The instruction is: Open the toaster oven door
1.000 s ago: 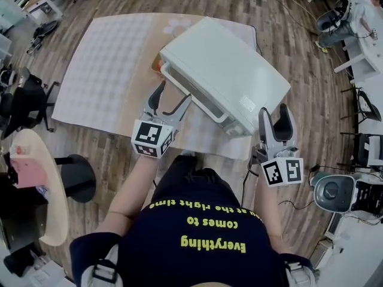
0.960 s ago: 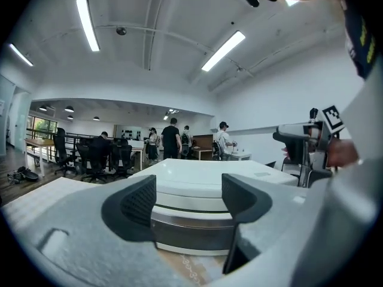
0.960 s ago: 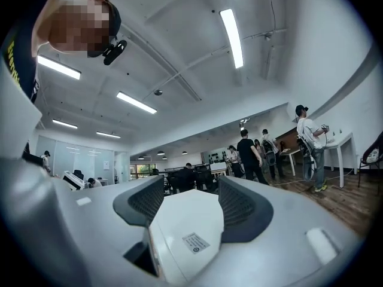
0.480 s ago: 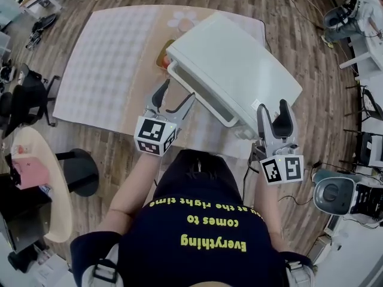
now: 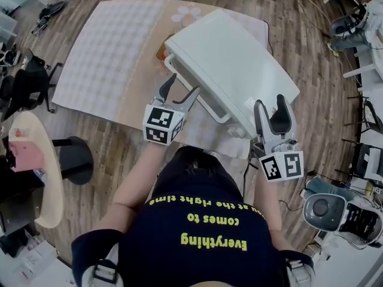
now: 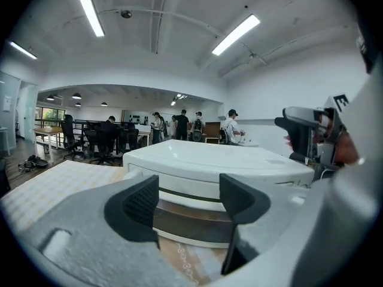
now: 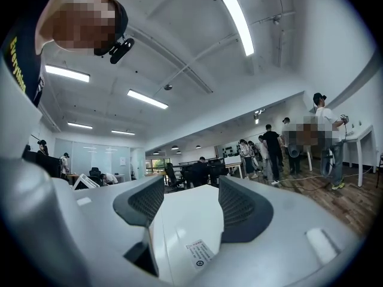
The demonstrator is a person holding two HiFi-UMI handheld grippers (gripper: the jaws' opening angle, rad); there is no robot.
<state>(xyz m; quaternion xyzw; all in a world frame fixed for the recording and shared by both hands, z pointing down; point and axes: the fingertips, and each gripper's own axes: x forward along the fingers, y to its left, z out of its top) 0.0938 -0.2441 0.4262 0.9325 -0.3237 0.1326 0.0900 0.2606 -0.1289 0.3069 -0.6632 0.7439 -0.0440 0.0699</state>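
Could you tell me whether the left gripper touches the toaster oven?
Apart. The left gripper view shows the left gripper open, empty, its jaws having just closed slightly, the toaster oven beyond its tips.

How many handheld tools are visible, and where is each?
2. The left tool, jaws just closing slightly with nothing between them, is before the toaster oven's front. The right tool, open, is at the oven's near right corner. None seems hidden.
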